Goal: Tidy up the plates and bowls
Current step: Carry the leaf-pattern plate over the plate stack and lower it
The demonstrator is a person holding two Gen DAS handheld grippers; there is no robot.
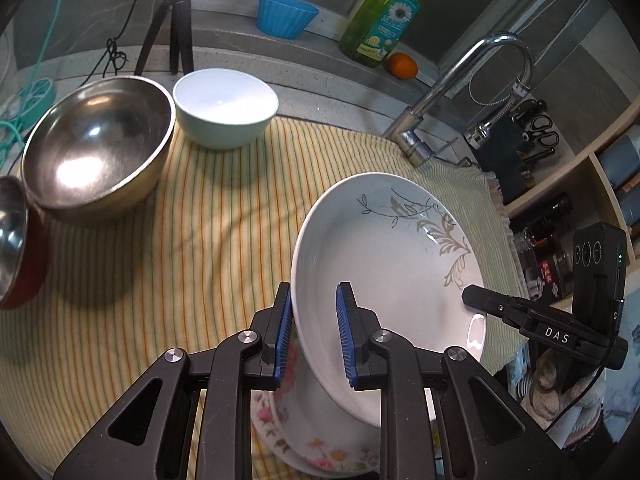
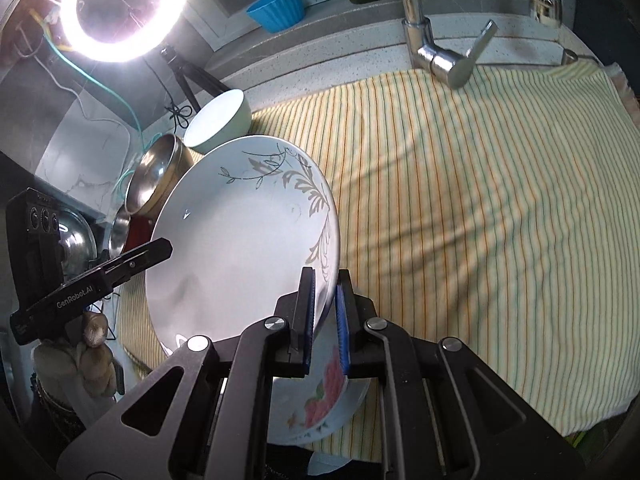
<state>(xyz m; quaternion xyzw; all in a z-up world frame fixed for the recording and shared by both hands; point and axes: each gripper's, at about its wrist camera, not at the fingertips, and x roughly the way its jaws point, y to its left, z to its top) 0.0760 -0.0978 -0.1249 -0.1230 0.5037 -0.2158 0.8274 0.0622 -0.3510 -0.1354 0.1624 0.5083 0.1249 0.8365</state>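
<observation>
Left wrist view: left gripper (image 1: 314,334) at bottom centre, blue pads (image 1: 283,340) either side of the rim of a white plate with grey leaf pattern (image 1: 384,256), one pad behind the rim, the other over the plate's inner face with a gap showing, so a firm clamp cannot be told for sure. Plate tilted, raised off the striped cloth (image 1: 200,248), filling the lower right of the frame. Beneath it, at bottom centre, a flowered plate (image 1: 320,448) lying on the cloth. Right gripper (image 1: 472,294) reaching in from the right edge, its tip at the plate's far rim. At left, a large steel bowl (image 1: 96,148) on the cloth; just beside it, upper centre, a pale green bowl (image 1: 226,114). At far left edge, a smaller steel bowl (image 1: 12,240) with red outside, cut by the frame. Along the top: blue cup (image 1: 286,14), soap bottle (image 1: 384,20), orange (image 1: 402,66), faucet (image 1: 468,84) at upper right.

Right wrist view: right gripper (image 2: 325,316) at bottom centre, closed tight on the right rim of the leaf-pattern plate (image 2: 240,248). Left gripper (image 2: 160,248) at the plate's left rim, held by a gloved hand (image 2: 84,352) at lower left. Flowered plate (image 2: 320,404) under the jaws. Ring light (image 2: 122,8) glaring at upper left.
</observation>
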